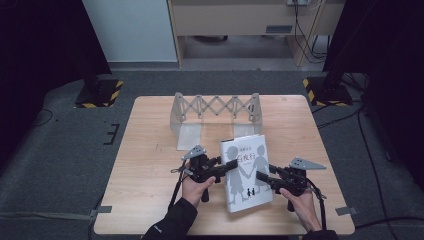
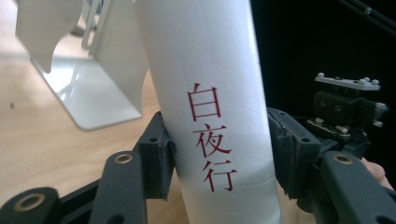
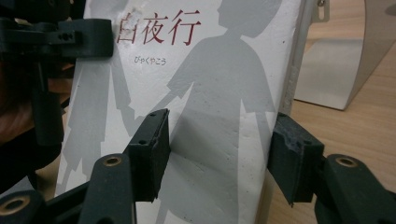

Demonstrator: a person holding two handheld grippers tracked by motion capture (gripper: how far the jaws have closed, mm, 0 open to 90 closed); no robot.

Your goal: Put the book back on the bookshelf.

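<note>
Now book edges between hand-held grippers.

expandable metal bookend rack | wooden table | upright, rear-centre

I count one book on the table, and one rack behind it with two end plates. I have two grippers on it: the left gripper and the right gripper, each with two jaws. Two hands hold them, and two striped bases stand on the floor beyond.
</note>
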